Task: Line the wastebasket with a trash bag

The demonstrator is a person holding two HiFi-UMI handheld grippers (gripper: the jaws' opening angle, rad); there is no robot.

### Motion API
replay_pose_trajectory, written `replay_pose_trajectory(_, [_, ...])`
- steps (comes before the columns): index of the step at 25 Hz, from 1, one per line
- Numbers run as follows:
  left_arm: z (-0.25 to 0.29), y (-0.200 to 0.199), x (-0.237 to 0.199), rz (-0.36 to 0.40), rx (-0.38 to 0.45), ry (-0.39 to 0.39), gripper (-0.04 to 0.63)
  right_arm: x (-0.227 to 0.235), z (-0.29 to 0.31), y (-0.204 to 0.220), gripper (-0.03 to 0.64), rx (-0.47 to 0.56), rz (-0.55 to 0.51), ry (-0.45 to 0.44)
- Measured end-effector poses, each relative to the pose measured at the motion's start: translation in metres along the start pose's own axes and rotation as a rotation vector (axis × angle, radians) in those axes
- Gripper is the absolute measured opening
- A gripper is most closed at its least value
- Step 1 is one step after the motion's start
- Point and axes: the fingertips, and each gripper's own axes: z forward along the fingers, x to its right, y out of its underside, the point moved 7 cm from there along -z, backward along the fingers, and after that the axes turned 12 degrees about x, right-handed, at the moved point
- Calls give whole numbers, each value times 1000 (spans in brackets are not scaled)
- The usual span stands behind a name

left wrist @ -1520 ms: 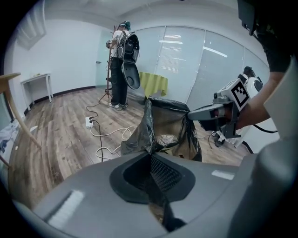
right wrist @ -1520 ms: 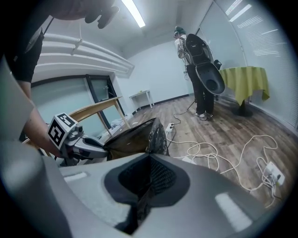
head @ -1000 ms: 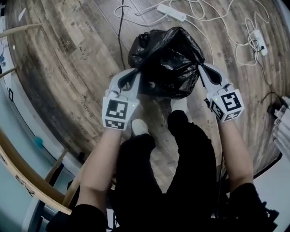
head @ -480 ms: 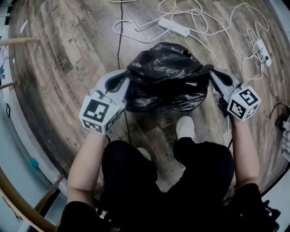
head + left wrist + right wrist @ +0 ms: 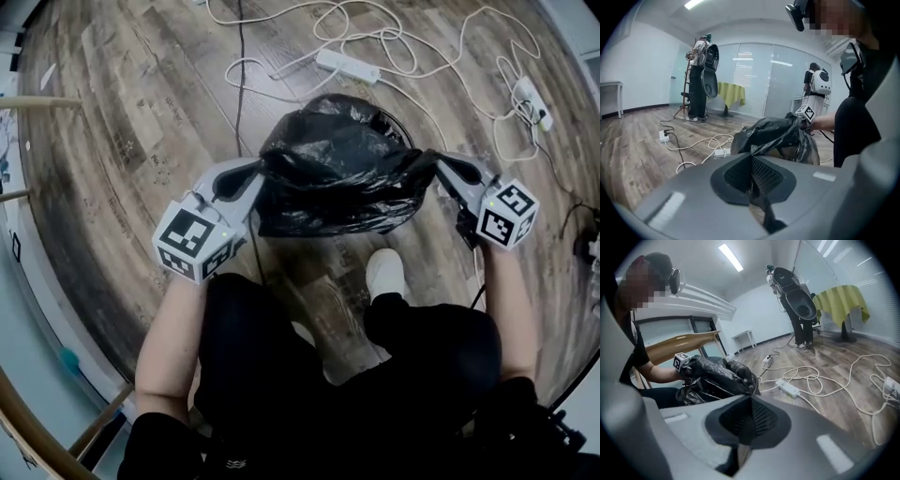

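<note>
A crumpled black trash bag [image 5: 339,173] is stretched between my two grippers over the wood floor. A dark rim of the wastebasket [image 5: 394,125] peeks out behind the bag's far right side; the rest is hidden under the plastic. My left gripper [image 5: 261,172] is shut on the bag's left edge, and black film runs out from between its jaws in the left gripper view [image 5: 754,185]. My right gripper [image 5: 435,161] is shut on the bag's right edge. The bag [image 5: 719,376] shows as a bunched mass in the right gripper view, with the other gripper's marker cube [image 5: 680,361] beside it.
White power strips [image 5: 347,66] and looping cables [image 5: 441,56] lie on the floor beyond the bag. My white shoe [image 5: 384,273] stands just below it. A person [image 5: 701,79] stands far off near a yellow-draped table [image 5: 731,93]. A wooden rail [image 5: 37,101] is at left.
Both grippers have sunk with the bag and drawn further apart, pulling its mouth wider. The bag now sits lower, spread flatter than a second ago.
</note>
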Motion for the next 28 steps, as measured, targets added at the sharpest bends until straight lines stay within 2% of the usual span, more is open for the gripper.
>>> replay_pose_trajectory(5, [-17,4,17,-40,-16,96,6,3,-36,13,2,-12,20,16])
replay_pose_trajectory(8, [-14,13,23,-16,-36,189,6,8,-44,27,2,-53,54,-39])
replay_pose_trajectory(11, [-15,5,33,-6,-1,256,6,1,-50,24,2,-12,79,-66])
replay_pose_trajectory(14, [-15,5,25,-56,85,200,6,6,-51,18,2,78,98,-33])
replay_pose_trajectory(17, [-7,8,8,-93,161,122,6,18,-42,15,2,129,70,-11])
replay_pose_trajectory(20, [19,16,-19,-114,145,48,6,37,-15,11,2,116,50,-6])
replay_pose_trajectory(23, [38,20,-35,-156,123,-7,6,51,13,10,2,115,85,-2])
replay_pose_trajectory(25, [45,23,-44,-216,136,-46,6,58,27,12,2,129,123,6])
replay_pose_trajectory(28, [51,33,-63,-352,158,-117,6,76,42,18,2,146,227,23])
